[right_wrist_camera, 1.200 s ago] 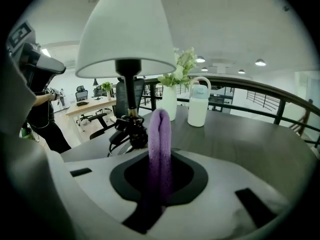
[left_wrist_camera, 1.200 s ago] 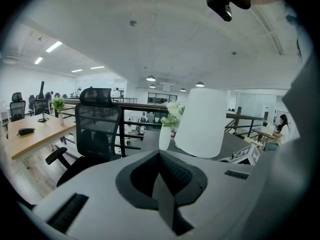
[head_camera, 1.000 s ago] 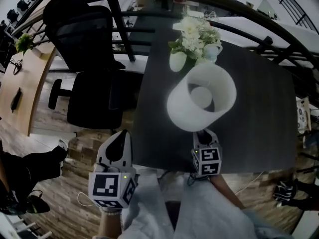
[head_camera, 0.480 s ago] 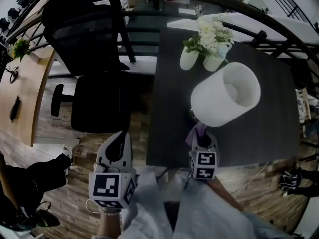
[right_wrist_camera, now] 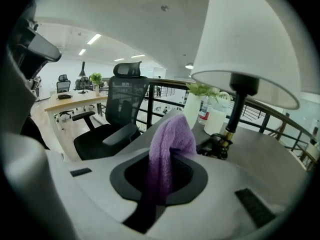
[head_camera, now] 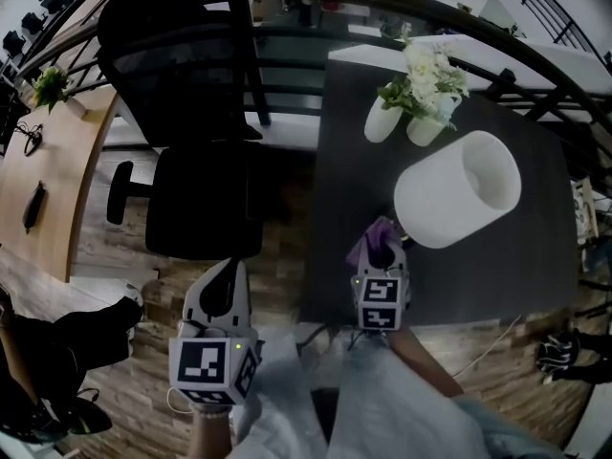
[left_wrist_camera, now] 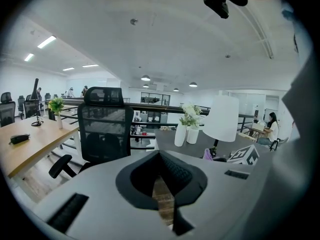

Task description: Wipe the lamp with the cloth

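A lamp with a white drum shade [head_camera: 457, 188] stands on the dark table [head_camera: 354, 151]; its shade [right_wrist_camera: 247, 39] and black stem [right_wrist_camera: 235, 115] rise close on the right in the right gripper view. My right gripper [head_camera: 382, 251] is shut on a purple cloth [head_camera: 375, 238] at the table's near edge, just left of and below the shade. The cloth [right_wrist_camera: 167, 151] droops from between the jaws. My left gripper [head_camera: 222, 290] hangs over the wood floor left of the table, shut with nothing in it. The lamp [left_wrist_camera: 221, 118] shows far off in the left gripper view.
Two white vases of white flowers [head_camera: 421, 89] stand behind the lamp. A black office chair [head_camera: 191, 122] sits left of the table. A wooden desk [head_camera: 38, 180] lies far left. A railing [head_camera: 316, 8] runs behind the table. A cable trails off the table's near right corner.
The head view has swung left, so lamp and table sit further right. The right gripper with the purple cloth has drawn back from under the shade toward the table's near edge. The left gripper stayed put.
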{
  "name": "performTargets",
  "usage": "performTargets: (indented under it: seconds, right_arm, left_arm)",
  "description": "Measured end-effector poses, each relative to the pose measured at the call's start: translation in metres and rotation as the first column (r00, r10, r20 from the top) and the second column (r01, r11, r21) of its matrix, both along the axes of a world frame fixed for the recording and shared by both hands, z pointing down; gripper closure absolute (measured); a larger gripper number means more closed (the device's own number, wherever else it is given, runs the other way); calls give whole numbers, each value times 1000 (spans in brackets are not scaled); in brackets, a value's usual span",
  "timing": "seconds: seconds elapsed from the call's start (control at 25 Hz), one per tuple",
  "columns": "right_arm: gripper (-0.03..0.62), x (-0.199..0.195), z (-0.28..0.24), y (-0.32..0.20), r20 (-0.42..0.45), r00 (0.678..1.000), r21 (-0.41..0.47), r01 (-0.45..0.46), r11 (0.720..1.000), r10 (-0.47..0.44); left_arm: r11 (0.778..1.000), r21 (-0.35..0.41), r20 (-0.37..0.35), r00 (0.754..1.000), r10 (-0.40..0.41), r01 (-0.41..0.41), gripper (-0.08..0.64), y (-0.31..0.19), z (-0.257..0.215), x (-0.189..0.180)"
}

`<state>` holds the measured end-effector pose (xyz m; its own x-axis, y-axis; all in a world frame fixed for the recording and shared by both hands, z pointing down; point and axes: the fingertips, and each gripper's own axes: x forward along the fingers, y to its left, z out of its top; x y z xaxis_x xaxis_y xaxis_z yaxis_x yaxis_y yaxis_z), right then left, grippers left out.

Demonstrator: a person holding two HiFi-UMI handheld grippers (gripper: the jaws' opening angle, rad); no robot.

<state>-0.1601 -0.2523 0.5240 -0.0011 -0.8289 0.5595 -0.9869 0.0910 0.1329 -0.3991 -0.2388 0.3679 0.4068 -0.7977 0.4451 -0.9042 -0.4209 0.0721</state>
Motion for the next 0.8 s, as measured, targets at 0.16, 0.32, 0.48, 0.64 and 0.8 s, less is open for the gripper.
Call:
performTargets:
  seconds: [0.16,0.32,0.48,0.64,0.8]
  right_arm:
    - [540,-23,-10,-17,21,999,42,46,998,-47]
    - [541,-43,-30,-20,71,993,88,90,992,-97]
    - [541,-54,-58,-8,135,974,128,165,978,-182]
    - [541,-47,-85,13,188,951,158,219,963,-247]
    - [541,-25,-108,35,194,939,188,247,951,-283]
  left_arm:
    - [1000,1,5,1000,-1,1,554,1,1,-5]
    - [1000,7,3,1000,20,-20,554,3,1,2]
    - [999,19,-8,999,47,-46,554,4,-4,20]
    - [997,9,-9,997,74,-74,554,9,-7,46]
    - [992,19,-25,992,123,-123,554,13,-8,80]
